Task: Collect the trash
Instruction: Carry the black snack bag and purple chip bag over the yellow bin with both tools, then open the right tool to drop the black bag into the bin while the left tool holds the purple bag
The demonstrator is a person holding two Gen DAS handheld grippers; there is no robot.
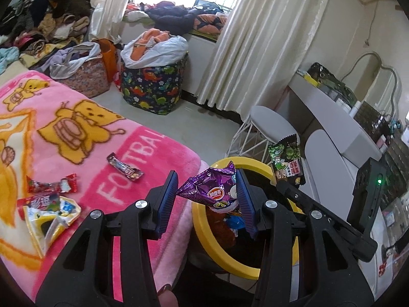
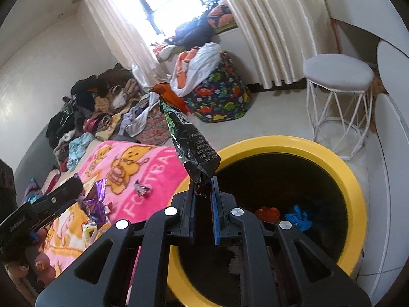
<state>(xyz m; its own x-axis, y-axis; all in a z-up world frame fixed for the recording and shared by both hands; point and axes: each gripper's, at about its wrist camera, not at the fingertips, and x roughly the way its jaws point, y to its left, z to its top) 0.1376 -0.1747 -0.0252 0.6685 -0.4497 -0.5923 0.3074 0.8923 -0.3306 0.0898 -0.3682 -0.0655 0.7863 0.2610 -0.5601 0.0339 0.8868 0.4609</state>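
Observation:
My left gripper [image 1: 207, 179] has its jaws wide apart over the rim of the yellow bin [image 1: 219, 253]; a purple chip bag [image 1: 212, 189] hangs between them against the right finger. My right gripper [image 2: 203, 181] is shut on a black and green snack bag [image 2: 191, 140], held upright over the near rim of the bin [image 2: 355, 186]; that bag also shows in the left wrist view [image 1: 286, 158]. Loose wrappers lie on the pink blanket [image 1: 89, 153]: a purple bar wrapper [image 1: 124, 170], a red one [image 1: 51, 185] and a torn white and yellow packet [image 1: 48, 220].
The bin holds red trash [image 2: 268, 213] and blue trash [image 2: 297, 216]. A white wire stool [image 2: 337, 97] stands behind it, a white desk [image 1: 332, 112] to the right. A dinosaur-print basket [image 1: 153, 84] and piles of clothes [image 1: 46, 25] sit by the window.

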